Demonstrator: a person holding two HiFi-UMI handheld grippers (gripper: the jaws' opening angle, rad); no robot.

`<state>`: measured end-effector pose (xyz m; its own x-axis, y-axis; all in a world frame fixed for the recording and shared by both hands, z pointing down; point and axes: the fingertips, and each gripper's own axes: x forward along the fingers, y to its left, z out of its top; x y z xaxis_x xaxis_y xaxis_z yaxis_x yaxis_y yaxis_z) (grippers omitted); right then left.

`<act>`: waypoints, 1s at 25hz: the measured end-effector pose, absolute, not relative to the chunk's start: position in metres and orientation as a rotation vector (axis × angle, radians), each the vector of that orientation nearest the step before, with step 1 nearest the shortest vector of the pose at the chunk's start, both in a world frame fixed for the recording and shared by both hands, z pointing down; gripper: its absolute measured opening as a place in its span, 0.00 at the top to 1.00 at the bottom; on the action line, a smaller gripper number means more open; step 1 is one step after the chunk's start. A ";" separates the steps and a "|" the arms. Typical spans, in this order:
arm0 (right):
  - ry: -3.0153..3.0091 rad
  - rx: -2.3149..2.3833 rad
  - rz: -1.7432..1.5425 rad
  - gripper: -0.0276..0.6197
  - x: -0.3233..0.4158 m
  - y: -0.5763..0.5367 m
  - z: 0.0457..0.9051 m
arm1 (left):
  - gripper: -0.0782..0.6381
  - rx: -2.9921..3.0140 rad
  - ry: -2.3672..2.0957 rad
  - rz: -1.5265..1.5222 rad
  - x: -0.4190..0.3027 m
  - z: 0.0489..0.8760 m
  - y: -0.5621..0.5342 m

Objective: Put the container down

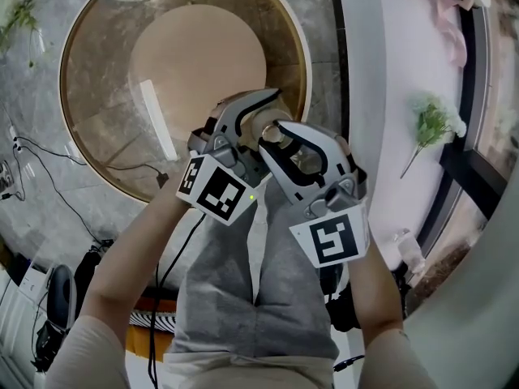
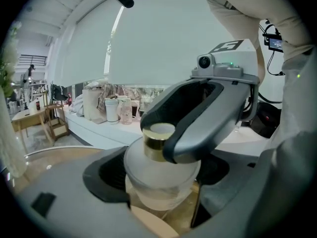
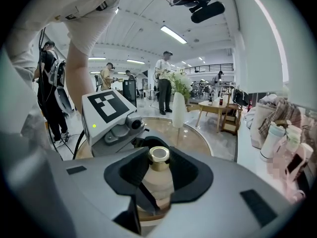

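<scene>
Both jaw pairs pinch the frosted translucent container [image 2: 161, 170].
Your left gripper [image 2: 158, 195] and right gripper [image 3: 157, 182] grip its body from either side, gold cap [image 3: 159, 154] up, over the near edge of the round glass table [image 1: 97, 79].

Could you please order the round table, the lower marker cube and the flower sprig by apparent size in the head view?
Round table
Lower marker cube and flower sprig: alike; cube is nearer the camera.

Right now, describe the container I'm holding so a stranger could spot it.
At the near rim of the round glass table, the left gripper and right gripper meet. Held between both sets of jaws is the container: a frosted, pale jar, the only thing there with a gold cap.
</scene>
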<state>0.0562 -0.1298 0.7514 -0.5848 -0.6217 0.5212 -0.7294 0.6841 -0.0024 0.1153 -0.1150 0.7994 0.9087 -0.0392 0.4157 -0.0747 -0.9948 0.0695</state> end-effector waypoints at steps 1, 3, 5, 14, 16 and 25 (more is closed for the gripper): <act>-2.412 1.040 0.290 0.76 0.056 -0.129 0.753 | 0.39 2.987 -0.094 0.647 0.114 0.800 -0.115; -2.430 1.032 0.272 0.76 0.055 -0.130 0.755 | 0.39 2.984 -0.102 0.648 0.111 0.801 -0.115; -2.442 1.021 0.268 0.76 0.054 -0.129 0.758 | 0.39 2.974 -0.105 0.650 0.109 0.804 -0.115; -2.440 1.008 0.284 0.76 0.045 -0.127 0.769 | 0.39 2.951 -0.154 0.691 0.100 0.811 -0.114; -2.442 1.019 0.303 0.76 0.045 -0.126 0.771 | 0.39 2.948 -0.149 0.702 0.099 0.813 -0.112; -2.433 1.023 0.297 0.76 0.038 -0.119 0.785 | 0.39 2.990 -0.069 0.793 0.092 0.827 -0.102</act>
<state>0.0383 -0.1187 0.7848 -0.6047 -0.6128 0.5087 -0.7171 0.6968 -0.0130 0.0920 -0.1016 0.8273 0.8678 -0.0309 0.4960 -0.0550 -0.9979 0.0341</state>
